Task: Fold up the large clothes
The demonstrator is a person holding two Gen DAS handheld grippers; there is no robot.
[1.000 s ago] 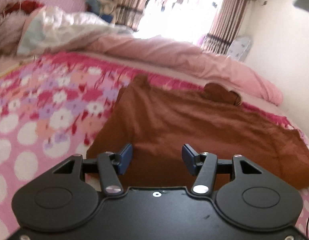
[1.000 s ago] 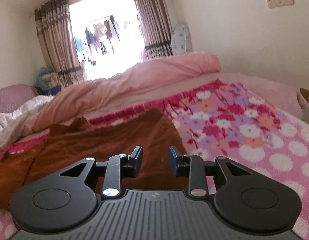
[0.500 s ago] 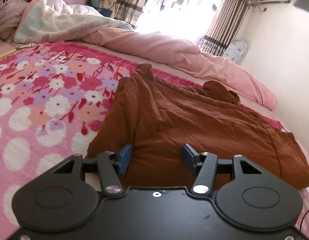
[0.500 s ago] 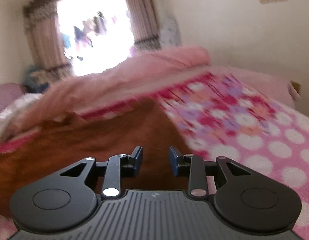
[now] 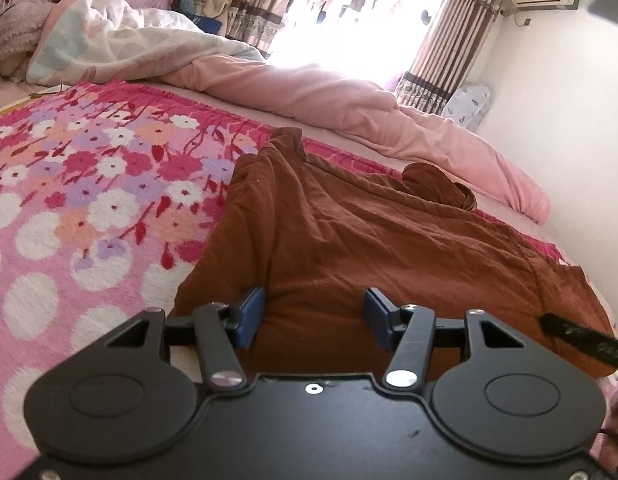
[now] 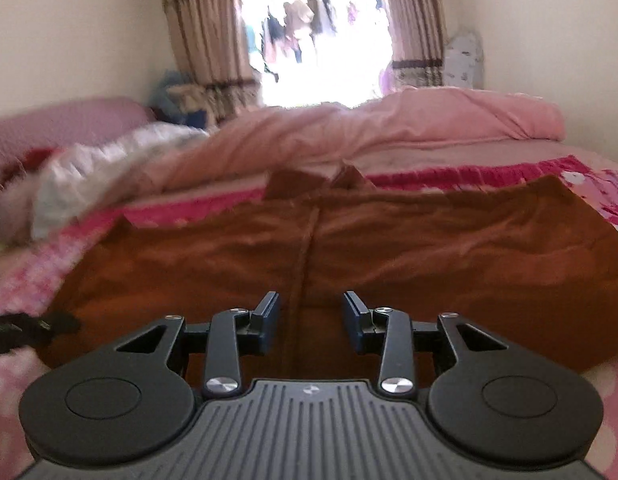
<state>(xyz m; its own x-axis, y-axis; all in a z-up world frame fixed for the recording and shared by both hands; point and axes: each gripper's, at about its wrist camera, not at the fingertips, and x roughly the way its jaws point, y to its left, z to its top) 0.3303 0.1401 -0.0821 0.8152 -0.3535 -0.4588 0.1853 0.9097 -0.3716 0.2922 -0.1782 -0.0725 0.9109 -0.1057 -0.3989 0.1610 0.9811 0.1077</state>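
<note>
Floral bedspread point(image 5: 89, 184) bearing brown garment point(image 5: 369, 240), long axis crosswise; left gripper point(image 5: 313, 316) and right gripper point(image 6: 311, 320) hovering at near edge, jaws part-open, empty, right's just widening.

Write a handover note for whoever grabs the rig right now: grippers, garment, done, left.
Left gripper: open, nothing held, hovering at the near edge of the brown garment.
Right gripper: open, empty, jaws have just been opening; it points at the garment's centre seam.
Garment: lies spread on the floral blanket, apparently already folded lengthwise, far end bunched near the pink duvet.
Done: laid out.
Left: probably grip the near edge and fold it across.
</note>
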